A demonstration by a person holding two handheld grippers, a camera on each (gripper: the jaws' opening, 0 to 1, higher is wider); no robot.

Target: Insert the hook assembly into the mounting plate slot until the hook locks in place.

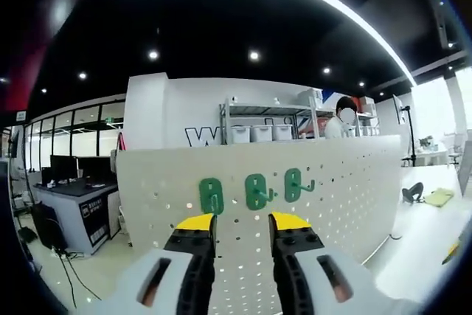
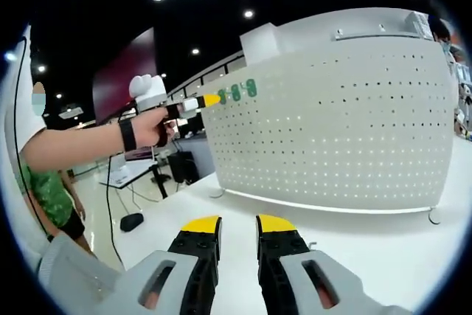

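**Hook Assemblies at the Pegboard: Handling and Count**

The mounting plate (image 1: 324, 182) is a white perforated pegboard standing upright on a white table (image 2: 354, 248). Three green hook assemblies are seated high on its face in a row: left hook (image 1: 212, 195), middle hook (image 1: 257, 191), right hook (image 1: 295, 184). In the right gripper view the same green cluster (image 2: 237, 92) shows near the board's upper left corner.

The left gripper (image 1: 242, 220) is raised just before the left and middle hooks, jaws apart and holding nothing. In the right gripper view it (image 2: 210, 99) is carried in the person's hand (image 2: 151, 127), tips close to the hooks. The right gripper (image 2: 237, 224) hangs low over the table, jaws apart, empty, well away from the board.

Judged by appearance, each hook is light, rigid moulded plastic with a smooth surface. Grip the flat backplate across its edges, not the projecting prong, which could twist or slip. The thin board may flex or shift under push.

Count: three hooks, one board, two grippers.
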